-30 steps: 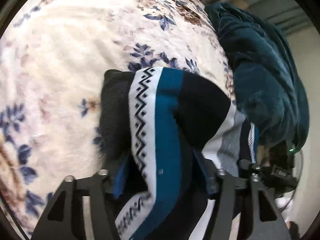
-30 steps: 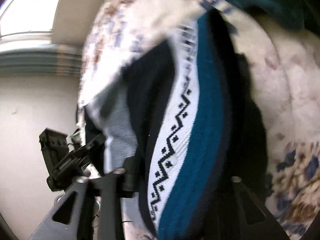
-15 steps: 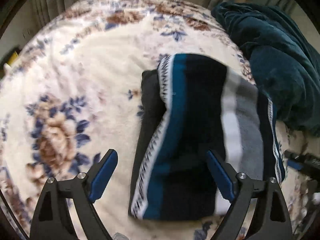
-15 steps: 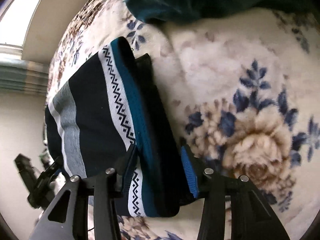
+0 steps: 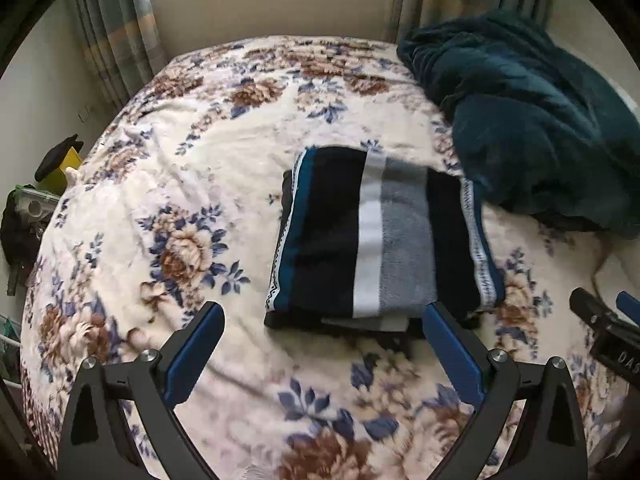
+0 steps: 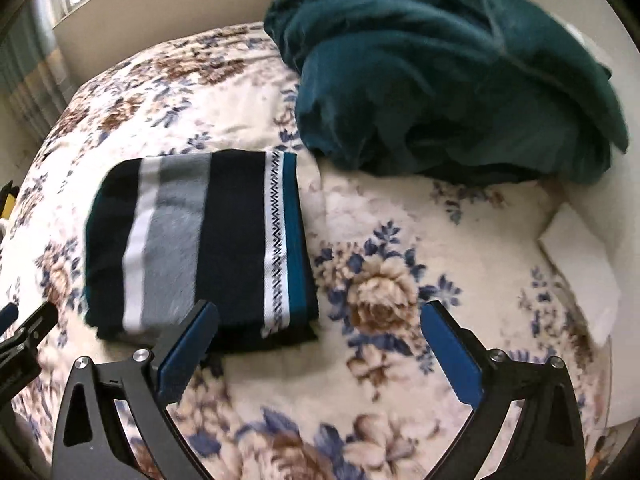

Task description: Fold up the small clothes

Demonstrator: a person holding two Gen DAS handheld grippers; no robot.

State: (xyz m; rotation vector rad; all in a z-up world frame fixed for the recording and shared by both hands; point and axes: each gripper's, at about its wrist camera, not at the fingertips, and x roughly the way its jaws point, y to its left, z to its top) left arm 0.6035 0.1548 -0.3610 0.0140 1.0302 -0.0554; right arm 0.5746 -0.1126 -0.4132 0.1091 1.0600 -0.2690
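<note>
A folded striped garment (image 5: 380, 236), in navy, teal, white and grey with a zigzag band, lies flat on the floral bedspread (image 5: 180, 160). My left gripper (image 5: 322, 314) hovers above its near edge, its jaws opening wide with nothing between the blue pads. In the right wrist view the same garment (image 6: 200, 240) lies left of centre. My right gripper (image 6: 319, 308) hangs over its near right corner, jaws opening, holding nothing. Each gripper shows at the edge of the other's view: the right gripper (image 5: 608, 336) and the left gripper (image 6: 24, 332).
A crumpled teal blanket (image 5: 540, 120) is heaped at the bed's far right, close behind the garment. A white pillow edge (image 6: 580, 264) lies at the right side. Bags and a yellow object (image 5: 60, 164) sit beside the bed on the left. Curtains hang behind.
Both grippers have let go of the garment, opened wide and lifted away. The garment has dropped from hanging in the jaws to lying folded on the bed.
</note>
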